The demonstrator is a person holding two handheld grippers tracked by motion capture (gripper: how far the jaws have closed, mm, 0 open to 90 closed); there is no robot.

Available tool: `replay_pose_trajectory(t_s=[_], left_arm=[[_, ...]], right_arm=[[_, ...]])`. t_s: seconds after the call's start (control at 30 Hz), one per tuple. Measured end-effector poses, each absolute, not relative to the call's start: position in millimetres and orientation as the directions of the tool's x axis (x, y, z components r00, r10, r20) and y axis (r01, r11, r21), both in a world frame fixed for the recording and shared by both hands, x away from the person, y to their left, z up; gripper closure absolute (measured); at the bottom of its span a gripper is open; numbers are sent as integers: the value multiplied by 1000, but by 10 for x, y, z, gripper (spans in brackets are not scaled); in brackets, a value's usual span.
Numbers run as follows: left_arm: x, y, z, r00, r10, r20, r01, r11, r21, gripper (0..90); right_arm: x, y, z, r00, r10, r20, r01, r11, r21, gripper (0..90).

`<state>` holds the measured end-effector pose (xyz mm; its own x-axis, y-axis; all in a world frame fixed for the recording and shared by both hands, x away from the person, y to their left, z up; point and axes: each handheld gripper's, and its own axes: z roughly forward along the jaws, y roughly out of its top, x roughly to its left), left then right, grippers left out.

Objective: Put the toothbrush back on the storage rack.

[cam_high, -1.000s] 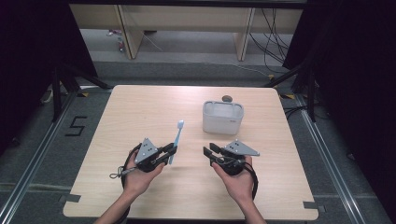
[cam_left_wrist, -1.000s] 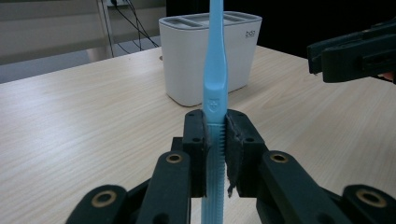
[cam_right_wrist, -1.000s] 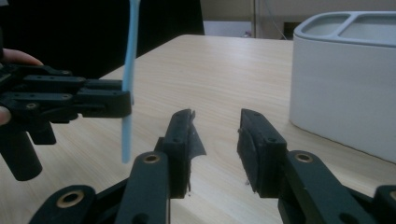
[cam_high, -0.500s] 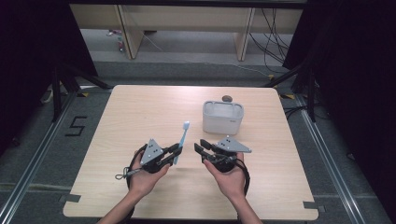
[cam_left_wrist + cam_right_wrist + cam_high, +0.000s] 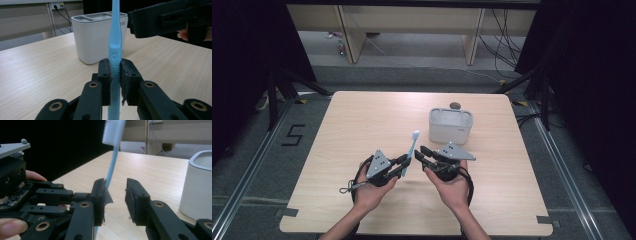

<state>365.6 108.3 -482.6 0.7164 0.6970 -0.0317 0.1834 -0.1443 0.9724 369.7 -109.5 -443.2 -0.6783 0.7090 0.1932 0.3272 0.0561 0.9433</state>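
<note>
One light, stiff, slippery toothbrush [image 5: 115, 42] is clamped at its ribbed handle by the left gripper [image 5: 115, 75], while the right gripper [image 5: 115, 195], jaws parted and just closing, is judged best placed higher on the neck.

High view looks down; tool views sit close — sharing the toothbrush [image 5: 115, 45].

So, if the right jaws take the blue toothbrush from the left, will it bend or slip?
The toothbrush looks like thin, smooth plastic, so it may flex slightly and could slip. Its ribbed handle, clamped by the left gripper, probably helps the grip. It seems light, so the right gripper should carry it easily.
</note>
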Motion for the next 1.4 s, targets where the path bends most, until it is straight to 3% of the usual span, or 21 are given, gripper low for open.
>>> replay_pose_trajectory(t_s=[0.97,1.4], left_arm=[[3639,945,-4785,725,689,-30,178,-145,973,777],[3600,1028,-4788,727,685,43,145,-214,966,606]], right_arm=[[3713,-1014,-4399,-681,706,194,311,39,950,860],[3706,-1091,-4344,-666,731,146,267,50,963,861]])
